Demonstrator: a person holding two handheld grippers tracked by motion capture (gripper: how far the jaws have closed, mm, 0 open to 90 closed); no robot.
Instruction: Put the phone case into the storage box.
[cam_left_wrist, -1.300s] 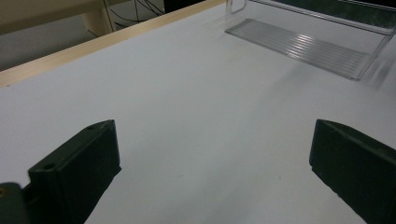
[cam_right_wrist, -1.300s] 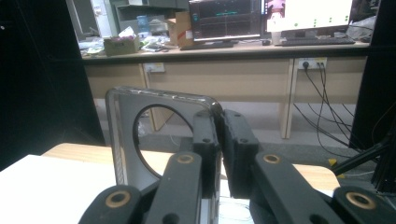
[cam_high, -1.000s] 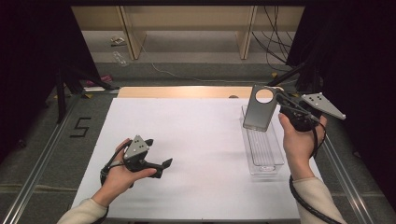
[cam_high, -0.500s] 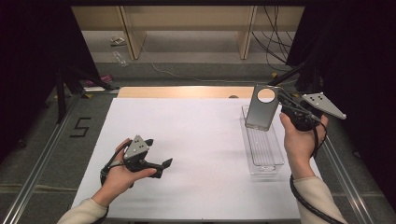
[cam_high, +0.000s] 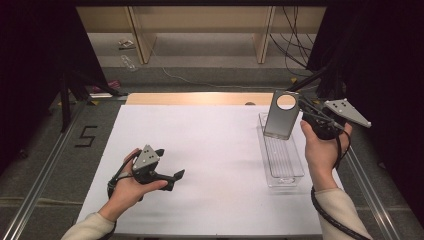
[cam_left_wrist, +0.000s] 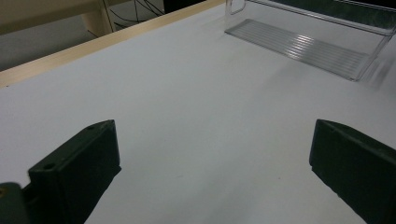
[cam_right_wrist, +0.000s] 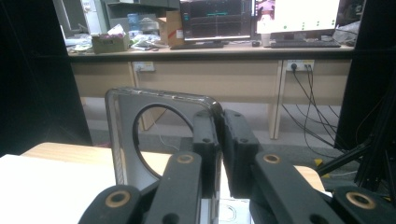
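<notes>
right gripper (cam_high: 306, 116) jaws clamped on grey plate with round hole (cam_high: 282, 115), now raised a bit higher above clear tray (cam_high: 281, 159) near table's right edge | likely lifting it out | left gripper (cam_high: 169, 174) jaws apart, empty, resting near front-left

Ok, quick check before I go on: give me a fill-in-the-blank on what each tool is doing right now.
1. The right tool is shut on the grey ____ with a round hole.
2. That held piece hangs above the far end of the clear ____.
3. The left tool has its jaws ____, gripping nothing.
4. The left tool sits over the ____ table surface.

Missing words: lid; bin; open; white
</notes>
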